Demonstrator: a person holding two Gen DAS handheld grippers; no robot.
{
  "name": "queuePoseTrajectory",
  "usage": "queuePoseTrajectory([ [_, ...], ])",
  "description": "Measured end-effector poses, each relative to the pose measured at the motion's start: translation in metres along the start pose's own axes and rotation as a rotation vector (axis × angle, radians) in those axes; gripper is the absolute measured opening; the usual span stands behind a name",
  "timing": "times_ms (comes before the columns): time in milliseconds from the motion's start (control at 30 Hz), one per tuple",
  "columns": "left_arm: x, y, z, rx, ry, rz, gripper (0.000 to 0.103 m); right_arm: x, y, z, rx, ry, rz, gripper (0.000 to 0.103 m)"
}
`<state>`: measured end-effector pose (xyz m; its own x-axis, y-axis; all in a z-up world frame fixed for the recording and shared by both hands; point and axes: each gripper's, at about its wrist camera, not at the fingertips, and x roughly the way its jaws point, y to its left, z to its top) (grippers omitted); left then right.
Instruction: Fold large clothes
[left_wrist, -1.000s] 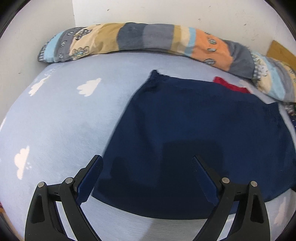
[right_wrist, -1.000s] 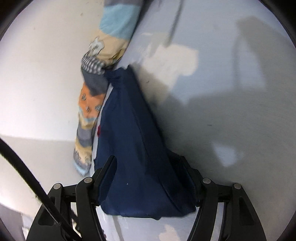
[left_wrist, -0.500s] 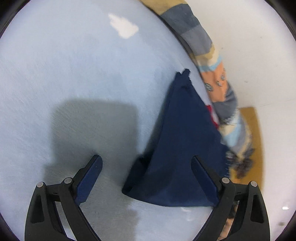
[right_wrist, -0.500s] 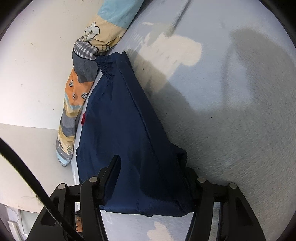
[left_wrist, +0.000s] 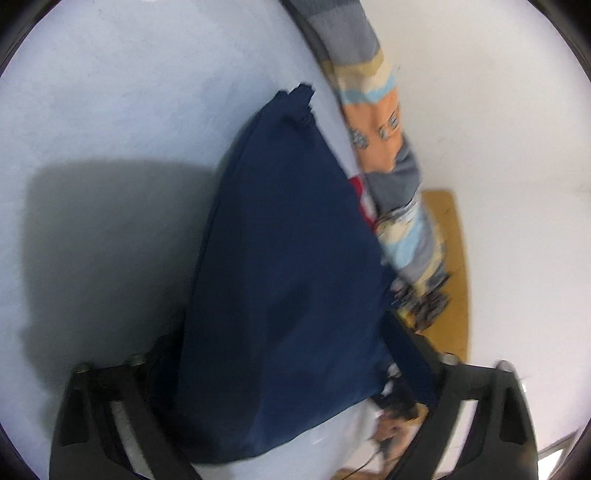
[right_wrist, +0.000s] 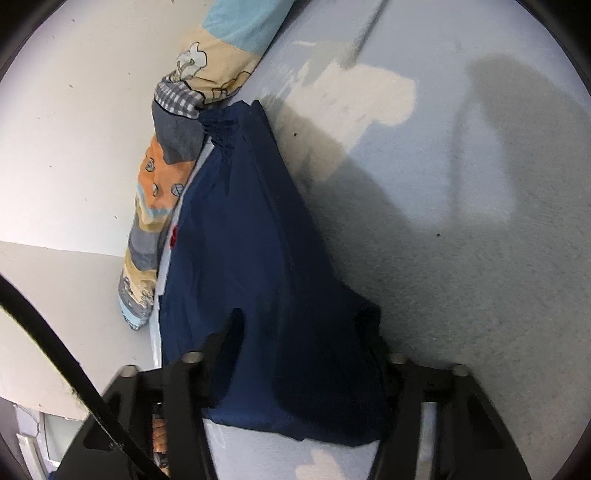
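A dark navy garment (left_wrist: 288, 258) lies on a light blue bed sheet (left_wrist: 110, 110), its far end bunched near the patchwork bolster (left_wrist: 384, 125). My left gripper (left_wrist: 291, 354) is turned on its side; the garment's near edge lies between its widely spread fingers, and the view is blurred. In the right wrist view the same garment (right_wrist: 258, 266) runs up from my right gripper (right_wrist: 306, 339), whose fingers are also spread with the cloth's near edge draped between them. A small red patch (right_wrist: 173, 236) shows at the garment's edge.
The patchwork bolster (right_wrist: 173, 147) runs along the white wall (right_wrist: 74, 129). A wooden board (left_wrist: 450, 258) stands by the wall. A black cable (right_wrist: 66, 354) crosses the right wrist view's lower left. White cloud prints (right_wrist: 369, 96) mark the sheet.
My left gripper has rolled onto its side and moved over the garment's near edge, which now lies between its fingers. My right gripper has pushed slightly further onto the cloth.
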<state>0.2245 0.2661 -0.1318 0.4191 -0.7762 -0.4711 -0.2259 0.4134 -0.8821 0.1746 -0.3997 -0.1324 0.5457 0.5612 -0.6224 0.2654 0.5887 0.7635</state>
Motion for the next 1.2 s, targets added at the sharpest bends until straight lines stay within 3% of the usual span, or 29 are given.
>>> queuePoseTrajectory([
  [33,0.005,0.001,0.0,-0.009,0.014,0.042,0.009,0.003,0.0,0.0,0.0,0.007,0.012,0.023],
  [100,0.007,0.004,-0.002,-0.025,0.012,0.129,0.01,0.005,0.007,-0.003,-0.042,0.0,-0.036,0.019],
  [200,0.004,-0.007,-0.005,0.019,-0.001,0.201,0.01,0.0,0.031,-0.005,-0.135,-0.014,-0.113,0.016],
  [367,-0.002,-0.045,-0.017,0.14,-0.053,0.329,0.01,-0.017,0.067,-0.015,-0.269,-0.057,-0.194,0.013],
  [633,-0.034,-0.073,-0.052,0.234,-0.064,0.383,0.01,-0.059,0.09,-0.049,-0.384,-0.062,-0.196,0.012],
  [867,-0.075,-0.057,-0.112,0.245,-0.013,0.415,0.01,-0.1,0.076,-0.108,-0.414,-0.017,-0.213,0.012],
  [1000,-0.083,-0.034,-0.142,0.204,0.024,0.457,0.013,-0.105,0.042,-0.135,-0.37,0.046,-0.258,0.014],
  [1033,-0.084,-0.028,-0.148,0.19,0.037,0.48,0.018,-0.105,0.034,-0.136,-0.343,0.056,-0.264,0.017],
  [1067,-0.087,-0.023,-0.152,0.183,0.035,0.529,0.023,-0.105,0.024,-0.134,-0.3,0.066,-0.278,0.029],
  [1100,-0.092,-0.018,-0.153,0.169,0.004,0.599,0.038,-0.104,0.018,-0.131,-0.27,0.076,-0.295,0.04],
  [1133,-0.1,-0.014,-0.154,0.144,-0.013,0.624,0.059,-0.106,0.01,-0.125,-0.231,0.075,-0.336,0.045],
  [1167,-0.109,-0.013,-0.155,0.119,-0.042,0.64,0.063,-0.11,0.007,-0.122,-0.206,0.061,-0.357,0.055],
  [1200,-0.118,-0.014,-0.156,0.111,-0.086,0.658,0.063,-0.121,0.006,-0.118,-0.184,0.014,-0.376,0.057],
])
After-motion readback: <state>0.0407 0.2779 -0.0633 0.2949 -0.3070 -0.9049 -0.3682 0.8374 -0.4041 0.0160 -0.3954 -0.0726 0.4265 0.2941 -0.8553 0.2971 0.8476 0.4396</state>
